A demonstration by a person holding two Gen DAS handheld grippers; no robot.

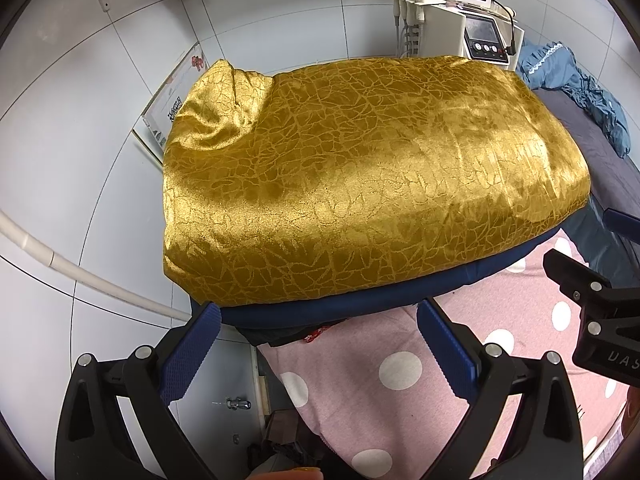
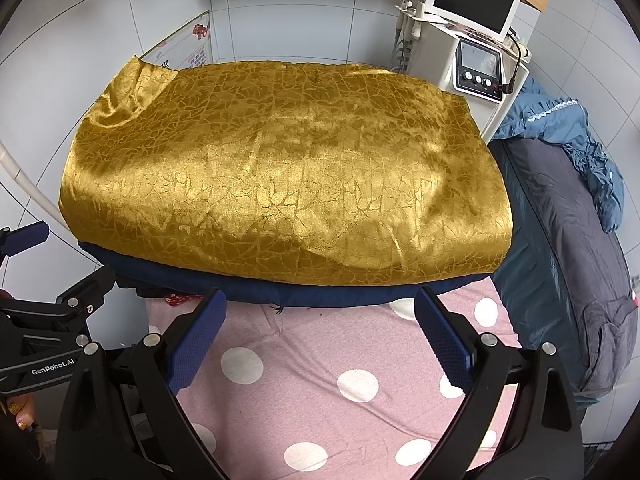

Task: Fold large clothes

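Observation:
A large shiny gold patterned cloth (image 1: 360, 176) lies folded flat on top of a dark blue layer (image 1: 360, 308), on a bed with a pink polka-dot sheet (image 1: 380, 392). It also fills the right wrist view (image 2: 288, 184), with the blue layer (image 2: 320, 292) under its near edge. My left gripper (image 1: 320, 352) is open and empty, just short of the cloth's near left corner. My right gripper (image 2: 320, 344) is open and empty over the pink sheet (image 2: 320, 392), near the cloth's front edge. Each gripper shows at the edge of the other's view.
A white machine with a screen (image 2: 472, 40) stands behind the bed by the tiled wall. Crumpled blue clothing (image 2: 580, 136) and a grey quilt (image 2: 568, 216) lie to the right. A white pipe (image 1: 80, 268) runs along the left wall; the bed's left edge drops to the floor.

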